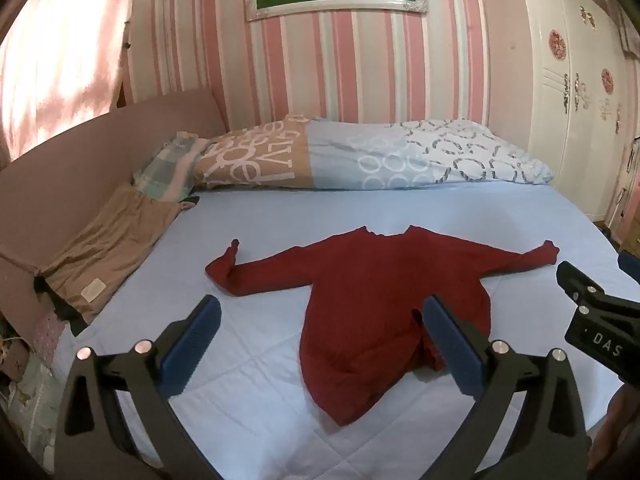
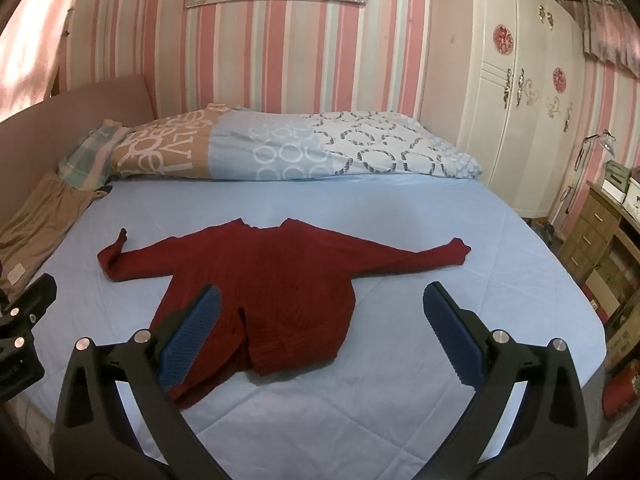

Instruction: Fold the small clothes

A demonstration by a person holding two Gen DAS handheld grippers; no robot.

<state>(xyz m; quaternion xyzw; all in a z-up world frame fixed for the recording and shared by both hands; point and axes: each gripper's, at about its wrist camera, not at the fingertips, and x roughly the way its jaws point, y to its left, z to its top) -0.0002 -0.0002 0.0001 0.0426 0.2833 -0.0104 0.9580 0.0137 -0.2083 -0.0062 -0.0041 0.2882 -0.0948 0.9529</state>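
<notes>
Hovering over red sweater (image 1: 384,288) on bed (image 1: 440,208), both grippers wide and empty.
Sweater lies flat mid-bed, sleeves spread left and right, hem near and rumpled. Left gripper (image 1: 320,340) hangs above its near left side, right gripper (image 2: 320,328) above its near right. Judged best start: smooth the hem, pinch a sleeve cuff, fold it in across the body without dragging the body.

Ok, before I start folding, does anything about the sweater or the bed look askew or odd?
The red sweater lies spread on the blue sheet, but not neatly. Its hem is bunched and split into two uneven flaps, and the left sleeve is bent back at the cuff, while the other sleeve runs straight. Nothing else stands out.
</notes>
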